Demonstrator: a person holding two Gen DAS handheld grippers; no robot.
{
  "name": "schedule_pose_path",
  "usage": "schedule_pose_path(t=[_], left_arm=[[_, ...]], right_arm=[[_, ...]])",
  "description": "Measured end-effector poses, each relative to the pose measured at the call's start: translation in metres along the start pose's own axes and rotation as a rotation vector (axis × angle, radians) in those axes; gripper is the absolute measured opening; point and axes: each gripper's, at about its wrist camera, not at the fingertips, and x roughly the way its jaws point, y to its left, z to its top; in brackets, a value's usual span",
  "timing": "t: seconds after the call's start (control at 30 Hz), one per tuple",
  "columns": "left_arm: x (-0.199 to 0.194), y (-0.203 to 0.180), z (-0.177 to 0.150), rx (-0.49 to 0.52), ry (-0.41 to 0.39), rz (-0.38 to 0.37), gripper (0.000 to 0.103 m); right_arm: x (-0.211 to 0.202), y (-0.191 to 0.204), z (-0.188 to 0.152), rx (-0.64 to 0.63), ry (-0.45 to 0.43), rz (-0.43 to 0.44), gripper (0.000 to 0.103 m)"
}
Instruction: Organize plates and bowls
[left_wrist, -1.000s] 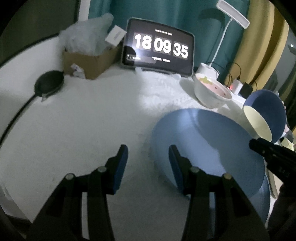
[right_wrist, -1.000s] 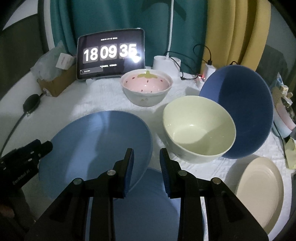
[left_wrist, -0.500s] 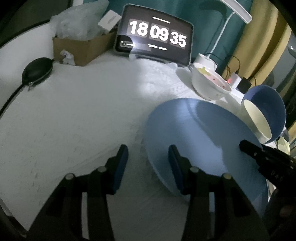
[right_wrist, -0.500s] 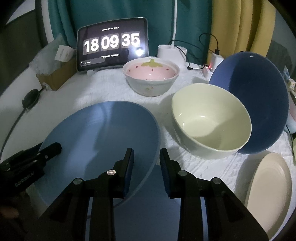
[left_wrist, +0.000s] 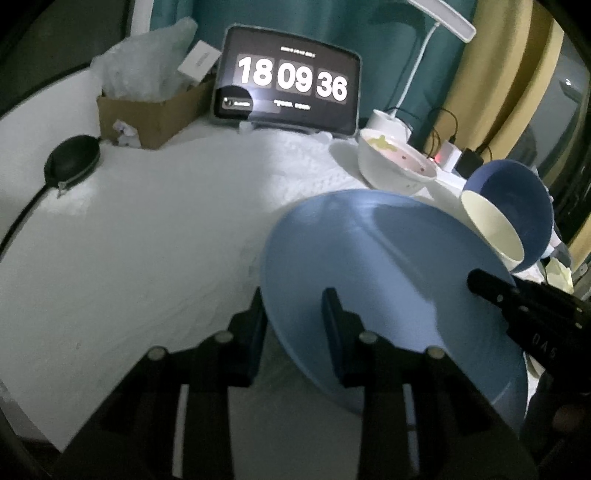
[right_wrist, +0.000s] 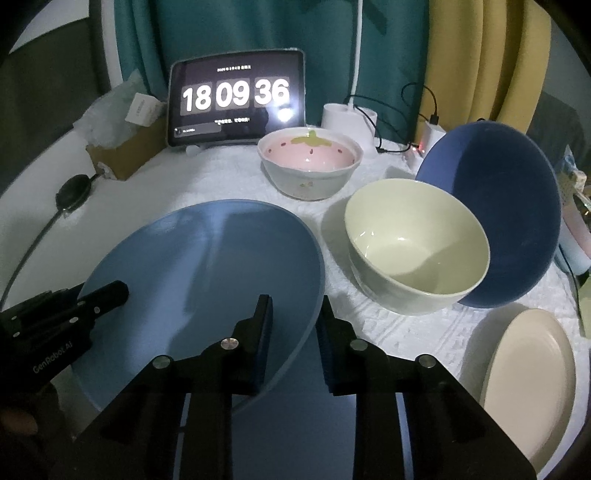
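A light blue plate (left_wrist: 388, 277) (right_wrist: 203, 277) lies tilted on the white cloth, partly over a darker blue plate (right_wrist: 295, 413). My left gripper (left_wrist: 293, 308) straddles its left rim: one finger is behind the rim, the other over the plate. Its jaws are closing, with a gap still showing. My right gripper (right_wrist: 294, 314) straddles the right rim and its jaws are closing too, pads not clearly pressing. Each gripper appears in the other's view: the right gripper (left_wrist: 491, 286), the left gripper (right_wrist: 99, 295).
A cream bowl (right_wrist: 413, 251) sits right of the plate, with a navy bowl (right_wrist: 517, 221) leaning behind it. A pink strawberry bowl (right_wrist: 310, 158) and a tablet clock (right_wrist: 236, 99) stand further back. A beige plate (right_wrist: 528, 387) lies at the right edge. A cardboard box (left_wrist: 147, 114) and black pouch (left_wrist: 72, 158) are at the left.
The left jaws have narrowed, and the plate's left rim now sits between them instead of beside the right finger. The right jaws have narrowed slightly around the right rim.
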Motion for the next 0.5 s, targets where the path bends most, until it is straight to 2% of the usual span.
schedule_pose_path(t=[0.5], left_arm=[[-0.037, -0.03, -0.009, 0.067, -0.075, 0.007, 0.031]], right_arm=[[-0.04, -0.018, -0.012, 0.033, -0.067, 0.001, 0.026]])
